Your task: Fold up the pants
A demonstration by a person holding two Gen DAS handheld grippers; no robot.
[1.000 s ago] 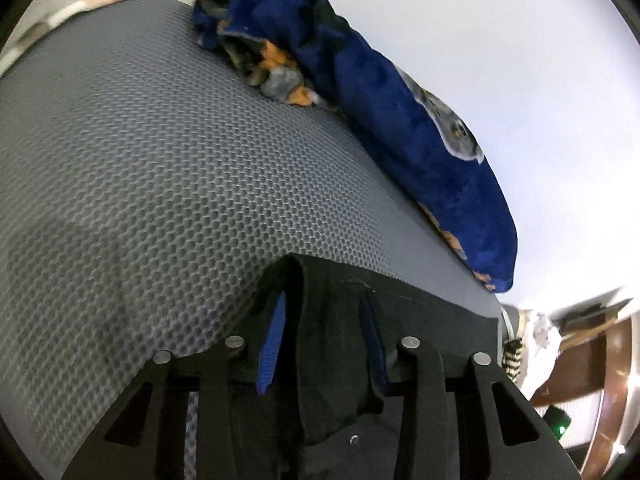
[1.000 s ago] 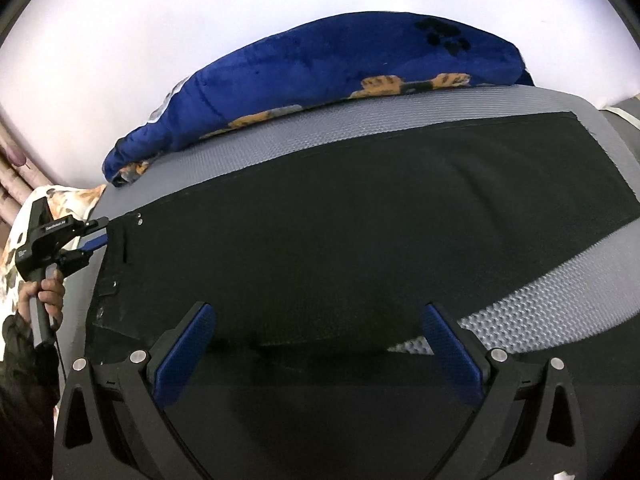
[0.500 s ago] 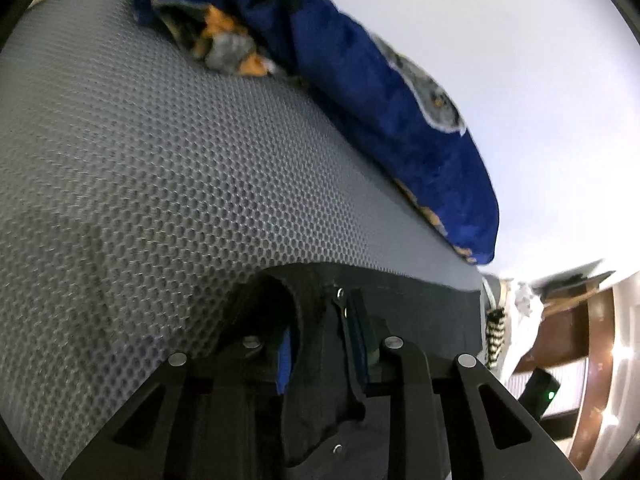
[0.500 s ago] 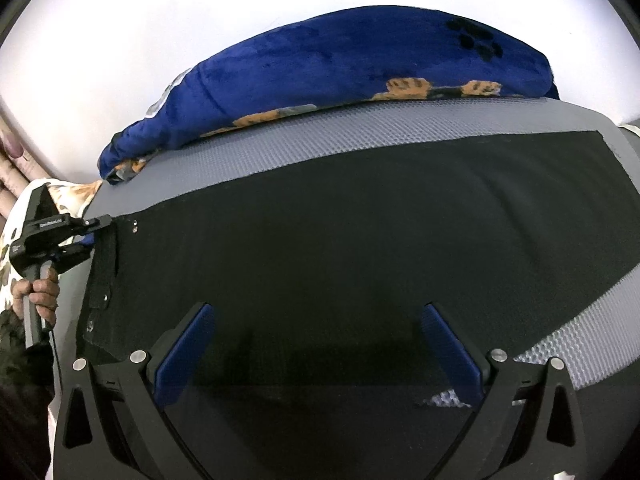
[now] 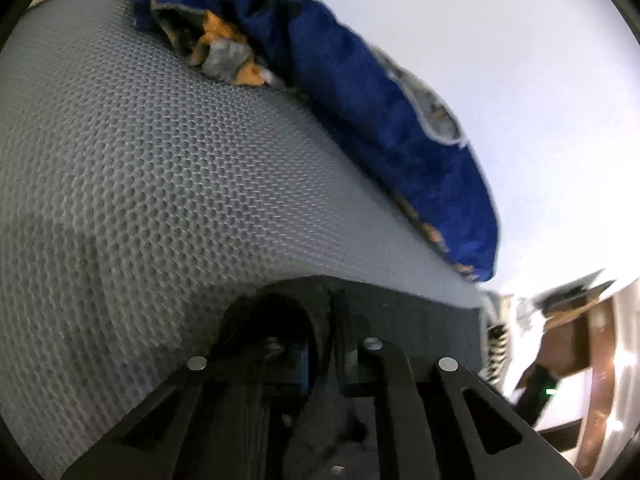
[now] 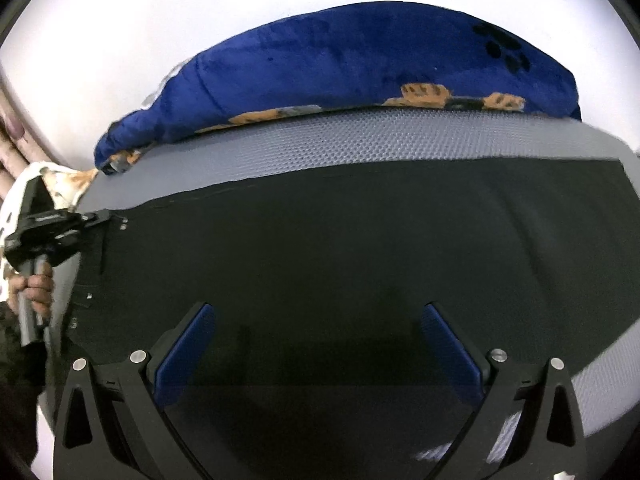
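Observation:
Black pants [image 6: 340, 248] lie flat across the grey honeycomb mat [image 6: 360, 140], waistband with metal snaps at the left. My left gripper [image 5: 320, 354] is shut on the pants' waistband corner [image 5: 384, 308]; it also shows at the left of the right wrist view [image 6: 94, 218], a hand on its handle. My right gripper [image 6: 318, 316] is wide open, low over the near middle of the pants, with nothing between its blue pads [image 6: 188, 352].
A blue plush blanket [image 6: 360, 64] with orange paw prints lies along the mat's far edge against a white wall; it also shows in the left wrist view [image 5: 360, 92]. A patterned cloth [image 6: 60, 184] sits at the far left. Wooden furniture [image 5: 580, 340] stands beyond the mat's end.
My left gripper has closed tighter on the waistband corner and shifted slightly. My right gripper has moved a little further over the pants, still open.

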